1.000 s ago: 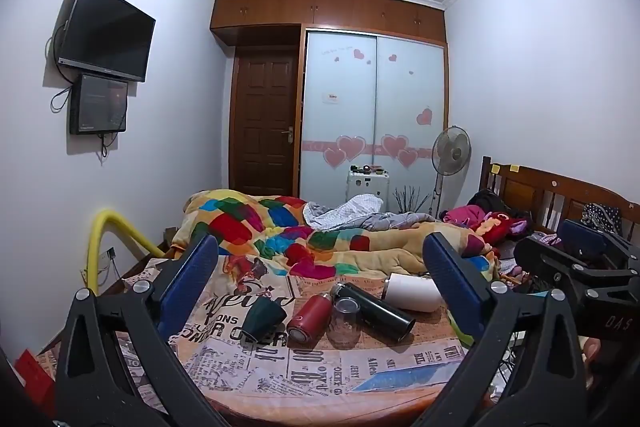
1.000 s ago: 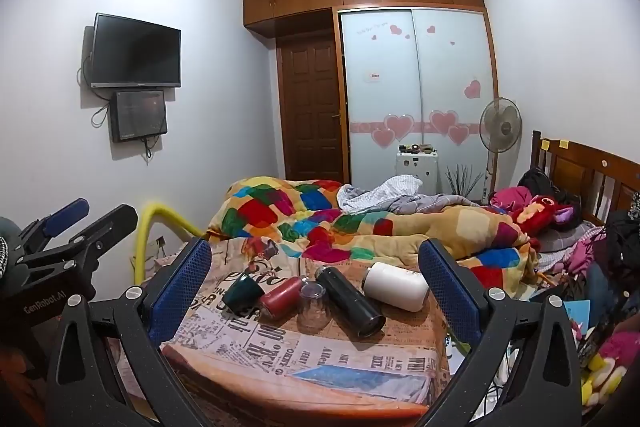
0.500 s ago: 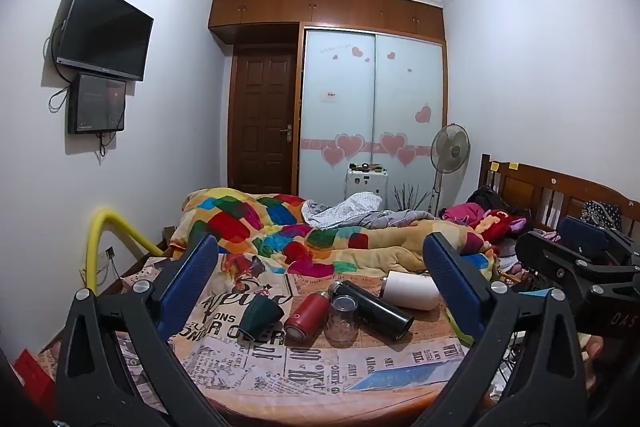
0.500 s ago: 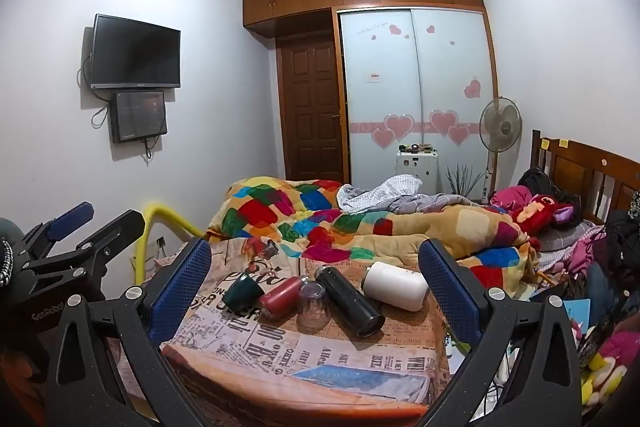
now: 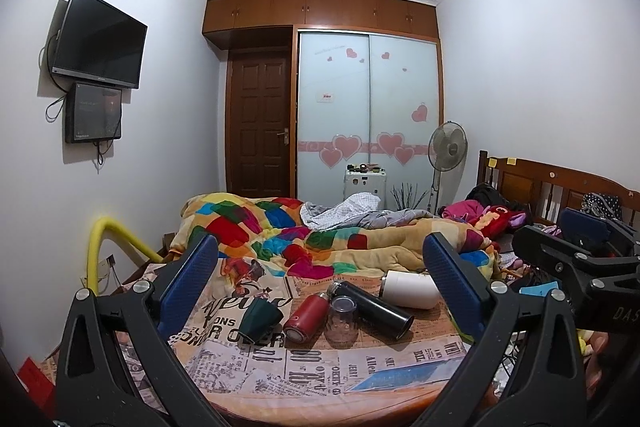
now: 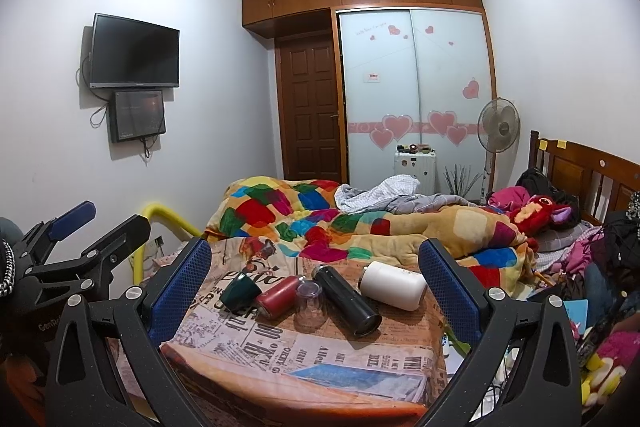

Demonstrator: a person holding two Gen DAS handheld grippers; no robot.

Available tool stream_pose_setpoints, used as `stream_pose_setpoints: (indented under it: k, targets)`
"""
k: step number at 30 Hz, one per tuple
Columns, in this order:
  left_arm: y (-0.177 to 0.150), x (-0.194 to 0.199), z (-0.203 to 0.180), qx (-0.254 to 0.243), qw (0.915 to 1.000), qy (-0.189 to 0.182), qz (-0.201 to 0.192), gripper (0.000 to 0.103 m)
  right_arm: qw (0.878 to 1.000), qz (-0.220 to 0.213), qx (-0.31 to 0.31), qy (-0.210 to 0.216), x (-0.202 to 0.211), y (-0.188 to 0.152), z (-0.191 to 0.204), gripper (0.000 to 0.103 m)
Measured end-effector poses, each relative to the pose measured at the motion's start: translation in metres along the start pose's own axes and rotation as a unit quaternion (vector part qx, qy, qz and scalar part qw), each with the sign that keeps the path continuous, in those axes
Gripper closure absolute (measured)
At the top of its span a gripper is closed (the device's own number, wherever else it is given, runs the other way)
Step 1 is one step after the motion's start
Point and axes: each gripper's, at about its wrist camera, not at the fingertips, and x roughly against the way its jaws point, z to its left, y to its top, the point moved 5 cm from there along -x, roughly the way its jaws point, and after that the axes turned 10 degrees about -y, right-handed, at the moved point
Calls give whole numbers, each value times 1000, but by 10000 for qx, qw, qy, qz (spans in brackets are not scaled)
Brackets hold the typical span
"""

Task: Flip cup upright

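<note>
A clear glass cup [image 5: 341, 319] [image 6: 310, 307] stands upside down on the newspaper-print cloth. A dark green cup [image 5: 260, 319] [image 6: 240, 291] lies on its side to its left. A red flask [image 5: 306, 317] [image 6: 277, 298], a black flask [image 5: 370, 307] [image 6: 346, 299] and a white flask [image 5: 410, 289] [image 6: 394, 285] lie on their sides. My left gripper [image 5: 320, 291] is open and empty, well short of the cups. My right gripper [image 6: 316, 287] is open and empty, also short of them.
The cloth covers the near end of a bed [image 5: 280, 367]. A patchwork quilt [image 5: 320, 239] is heaped behind the cups. A yellow rail [image 5: 116, 239] stands at the left. Clothes and toys [image 6: 560, 227] pile up at the right by the wooden headboard [image 6: 580, 171].
Both views have shifted only slightly; the left gripper has drifted a little in the right wrist view. The cups and flasks have not moved.
</note>
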Motion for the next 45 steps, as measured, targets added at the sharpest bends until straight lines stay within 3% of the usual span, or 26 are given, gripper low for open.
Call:
stream_pose_setpoints:
  k: [45]
  targets:
    - [-3, -7, 7, 86, 9999, 114, -22, 0, 10000, 13, 49, -5, 2, -1, -1, 0]
